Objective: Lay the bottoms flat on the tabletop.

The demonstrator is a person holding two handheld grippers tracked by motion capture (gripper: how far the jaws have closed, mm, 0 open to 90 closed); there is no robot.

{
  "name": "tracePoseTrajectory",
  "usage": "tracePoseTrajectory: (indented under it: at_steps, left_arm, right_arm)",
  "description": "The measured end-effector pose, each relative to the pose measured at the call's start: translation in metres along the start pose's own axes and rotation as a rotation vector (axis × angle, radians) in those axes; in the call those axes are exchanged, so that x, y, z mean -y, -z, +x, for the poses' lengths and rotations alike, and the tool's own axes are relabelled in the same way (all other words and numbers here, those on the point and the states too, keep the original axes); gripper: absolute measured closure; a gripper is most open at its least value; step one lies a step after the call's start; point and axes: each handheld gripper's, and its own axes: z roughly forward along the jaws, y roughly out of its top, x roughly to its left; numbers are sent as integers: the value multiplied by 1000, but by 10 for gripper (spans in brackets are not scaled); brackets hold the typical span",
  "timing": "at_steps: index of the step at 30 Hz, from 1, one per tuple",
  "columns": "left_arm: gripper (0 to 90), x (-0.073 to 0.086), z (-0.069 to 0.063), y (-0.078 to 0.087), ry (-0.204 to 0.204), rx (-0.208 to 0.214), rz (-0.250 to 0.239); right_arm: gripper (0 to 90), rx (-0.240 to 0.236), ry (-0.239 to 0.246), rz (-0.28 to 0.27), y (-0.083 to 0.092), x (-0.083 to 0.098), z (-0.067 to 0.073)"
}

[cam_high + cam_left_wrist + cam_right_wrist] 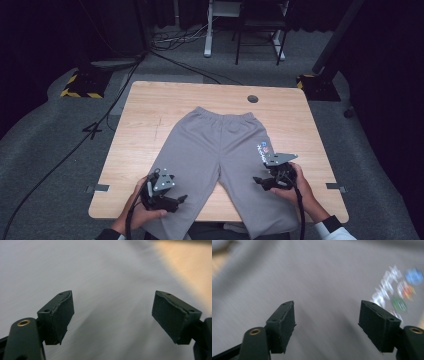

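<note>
Grey shorts [220,150] lay flat on desk [145,107], legs toward person; left hand-held gripper [181,199] and right hand-held gripper [258,181] gaped wide, one over each leg.

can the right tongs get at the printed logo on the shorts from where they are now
Probably yes. The right tongs are open over the grey shorts, and the logo lies just ahead of them to one side, with nothing between.

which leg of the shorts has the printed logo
The leg under the right gripper: the grey shorts carry a small colourful logo there, while the other leg is plain.
</note>
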Motion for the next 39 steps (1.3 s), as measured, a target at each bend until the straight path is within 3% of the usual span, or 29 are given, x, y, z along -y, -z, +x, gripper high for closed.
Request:
tracePoseTrajectory:
  at_steps: [2, 5, 8, 11, 13, 15, 16, 18, 19, 20, 22, 25, 26, 28, 30, 32, 35, 39]
  left_arm:
    - [182, 6, 5, -2, 26, 11, 14]
    - [167, 6, -5, -2, 21, 23, 13]
    - [155, 4, -27, -6, -18, 57, 2]
    - [162, -4, -56, -10, -98, 116, 26]
    - [169, -9, -65, -10, -141, 147, 43]
    - [183, -13, -67, -6, -171, 135, 37]
    - [181, -15, -64, 0, -170, 118, 8]
    - [167, -17, -52, 10, -148, 93, -28]
    - [154, -17, -40, 15, -127, 61, -40]
    - [158, -17, -32, 18, -114, 43, -38]
    - [157, -9, -7, 25, -93, -35, -29]
    - [158, 7, 27, 30, -33, -111, -8]
    - [157, 13, 37, 32, -20, -138, -5]
    - [166, 22, 53, 34, 39, -152, -7]
    - [158, 33, 66, 34, 70, -176, -4]
    - [170, 42, 75, 33, 100, -170, 2]
    - [161, 46, 81, 33, 154, -159, -4]
    - [155, 47, 83, 34, 179, -145, 2]
  right_arm:
    - [267, -25, -25, 1, 2, 10, -2]
    - [264, -35, -41, 0, 11, 22, 1]
    - [258, -38, -33, -10, 21, 33, 11]
    - [249, -45, -22, -2, 27, 40, 19]
    - [236, -50, 0, 19, 32, 42, 23]
    - [245, -59, 11, 12, 36, 42, 23]
    - [240, -56, 19, -6, 40, 41, 21]
    - [233, 0, 29, -59, 51, 38, 12]
    - [231, 15, 19, -80, 54, 37, 8]
    - [225, 42, 1, -104, 60, 38, -2]
    - [211, 93, -38, -122, 65, 43, -18]
    - [220, 166, -70, -105, 66, 56, -39]
    - [218, 185, -105, -102, 66, 63, -49]
    - [219, 193, -152, -104, 65, 72, -60]
    - [216, 202, -201, -107, 64, 81, -69]
    - [213, 205, -249, -108, 62, 89, -75]
    - [198, 204, -279, -102, 56, 98, -77]
    - [205, 208, -298, -121, 56, 101, -78]
